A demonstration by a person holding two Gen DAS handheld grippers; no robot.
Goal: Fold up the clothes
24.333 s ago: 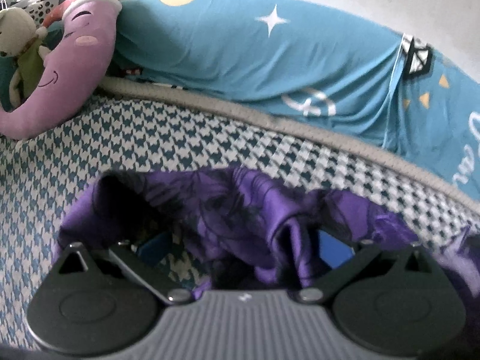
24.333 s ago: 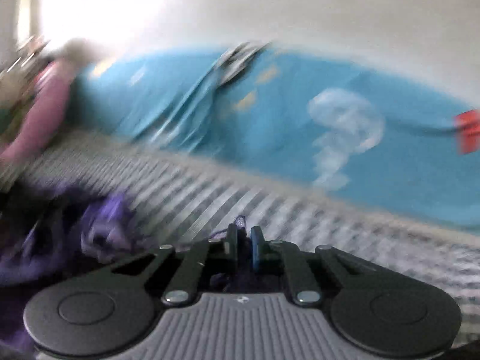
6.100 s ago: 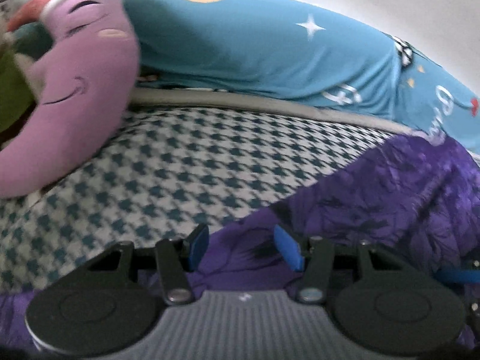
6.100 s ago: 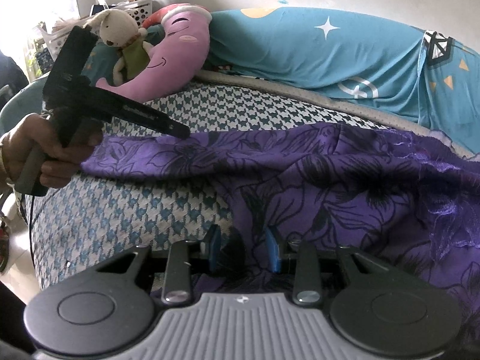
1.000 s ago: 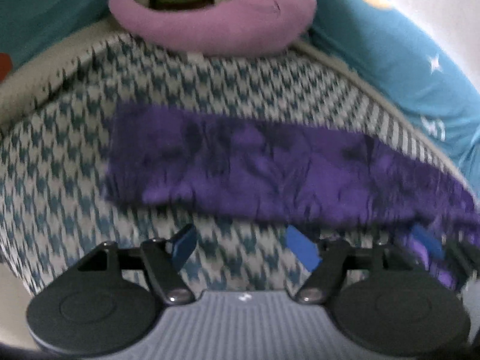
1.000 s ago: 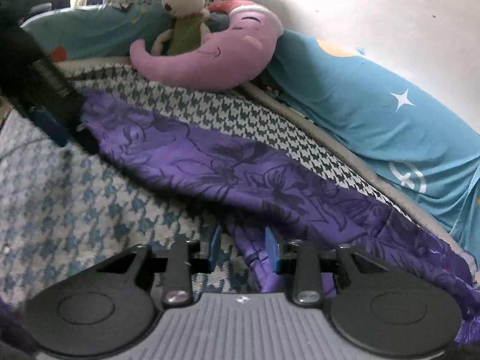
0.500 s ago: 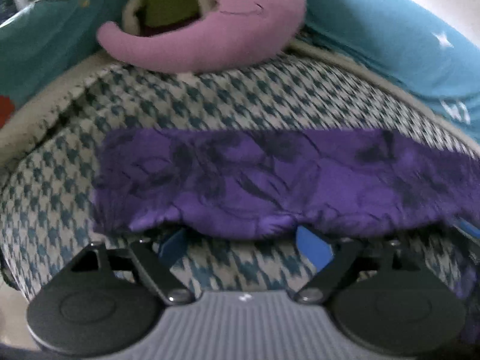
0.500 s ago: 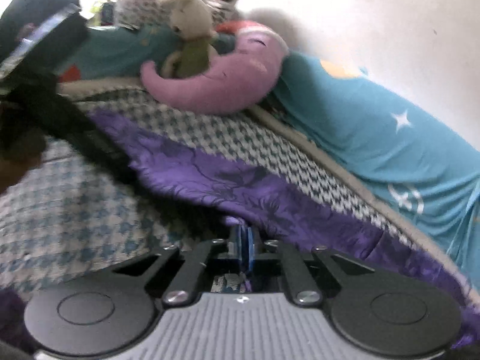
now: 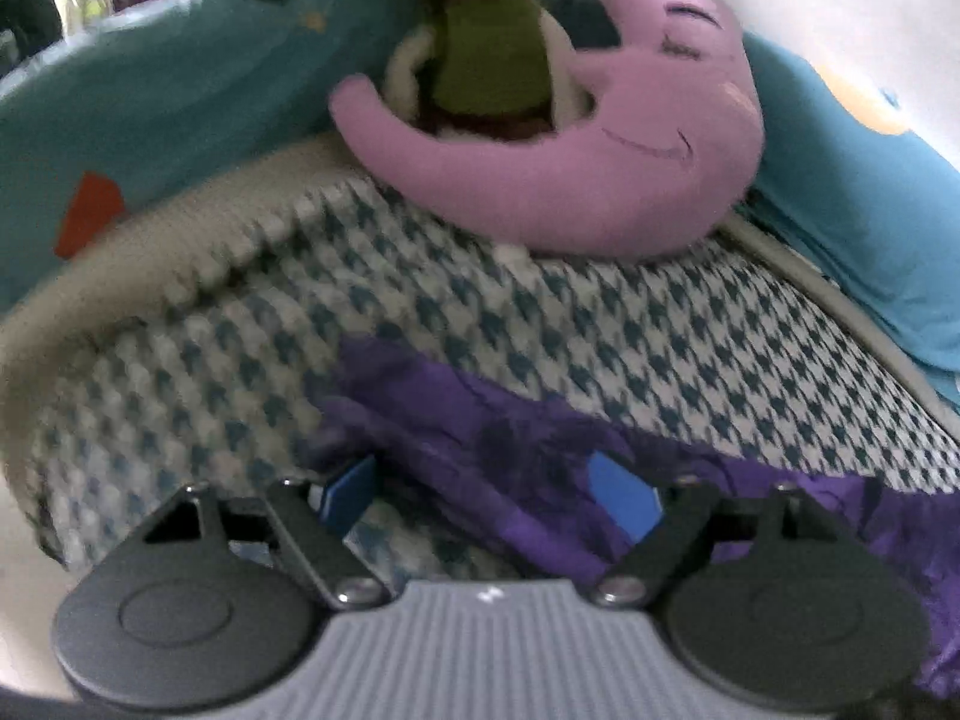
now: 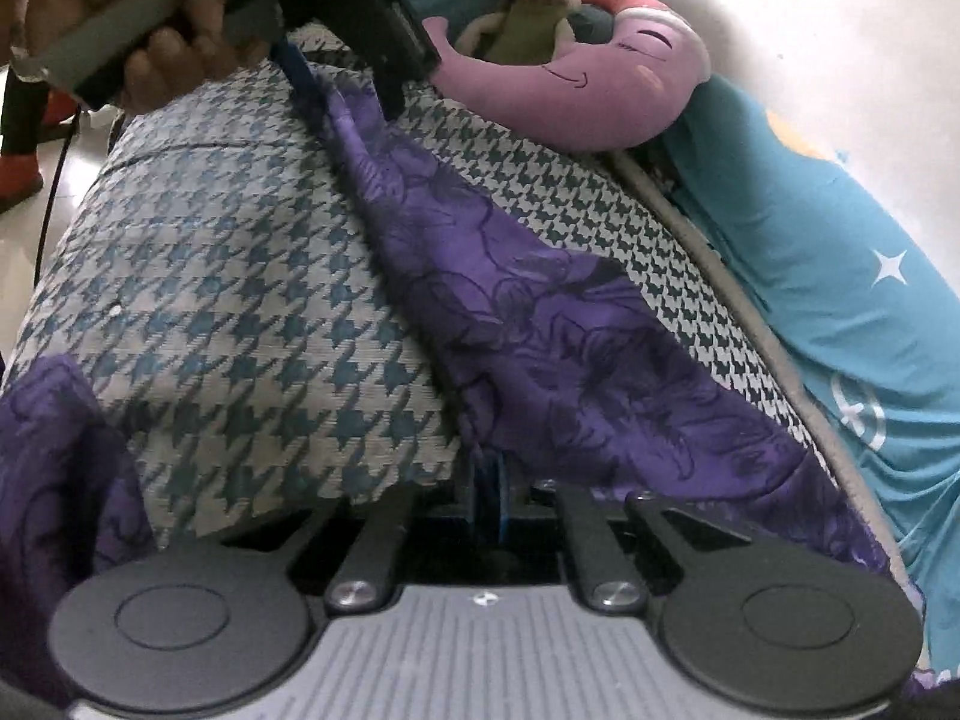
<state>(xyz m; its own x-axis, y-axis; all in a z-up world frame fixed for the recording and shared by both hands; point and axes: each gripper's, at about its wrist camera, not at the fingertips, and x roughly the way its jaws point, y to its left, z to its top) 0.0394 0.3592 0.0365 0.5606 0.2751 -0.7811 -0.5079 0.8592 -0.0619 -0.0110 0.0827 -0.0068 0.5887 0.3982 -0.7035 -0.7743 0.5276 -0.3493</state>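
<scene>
Right claw pinches the purple floral garment, stretched into a band.

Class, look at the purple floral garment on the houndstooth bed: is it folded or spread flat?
Folded into a long narrow band: the purple floral garment runs as a strip across the houndstooth bed, its near end clamped in the right gripper.

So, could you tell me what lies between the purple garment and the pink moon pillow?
Only bare checked bedcover separates the purple garment from the pink moon pillow, seen in both views.

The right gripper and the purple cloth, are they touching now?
Touching. The right wrist view shows the right gripper with its blue pads shut on the edge of the purple cloth.
</scene>
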